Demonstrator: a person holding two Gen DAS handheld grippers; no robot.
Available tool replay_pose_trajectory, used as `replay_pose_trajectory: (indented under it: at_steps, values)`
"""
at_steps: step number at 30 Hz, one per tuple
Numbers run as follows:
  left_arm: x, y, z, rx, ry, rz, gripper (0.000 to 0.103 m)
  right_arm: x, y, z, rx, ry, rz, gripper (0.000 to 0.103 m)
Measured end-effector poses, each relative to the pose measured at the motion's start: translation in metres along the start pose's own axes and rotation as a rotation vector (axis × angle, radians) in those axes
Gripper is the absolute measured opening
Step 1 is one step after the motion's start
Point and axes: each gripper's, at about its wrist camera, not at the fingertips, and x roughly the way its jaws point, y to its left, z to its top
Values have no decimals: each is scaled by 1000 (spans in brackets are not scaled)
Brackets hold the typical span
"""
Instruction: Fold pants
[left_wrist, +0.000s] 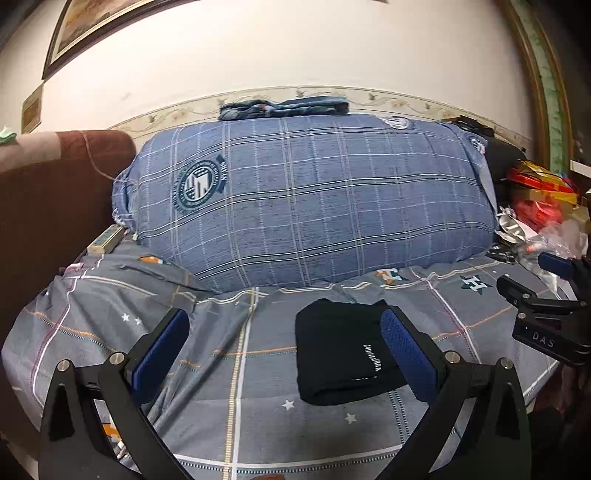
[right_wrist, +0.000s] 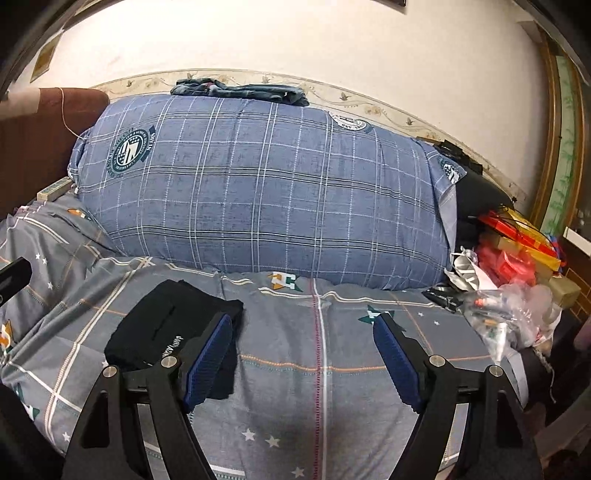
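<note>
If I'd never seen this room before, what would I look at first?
Probably the big blue checked bundle of bedding leaning against the wall at the back of the bed, with some folded jeans on top. Next, the small black folded pants lying on the grey star-patterned bedsheet in front, between the two open grippers. A bright red and yellow pile of bags sits at the right edge.

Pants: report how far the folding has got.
Done: the black pants lie as a small folded bundle on the grey bedspread. In hand: nothing; the left gripper and the right gripper both stand open, jaws empty, the pants beside them. Left: little that shows, perhaps squaring the loose edge near the right gripper.
</note>
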Motion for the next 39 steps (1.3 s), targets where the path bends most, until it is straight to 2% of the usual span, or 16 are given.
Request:
replay_pose_trajectory:
  at_steps: [5,14,17,29,39]
  values:
    - [0,10,-2,-12,2,20,103,-3,10,5,-4,-18,21,80]
    - [9,32,-6,-58,55,37,103,-5,34,7,-42,-35,59,80]
    - [11,35,-5,-58,64,68,103,-6,40,8,-55,-40,62,80]
    - [2,25,-5,2,14,40,103,-4,52,3,-61,-36,109,80]
    - [3,18,-5,27,-13,43,103,1,46,0,-38,-39,123,80]
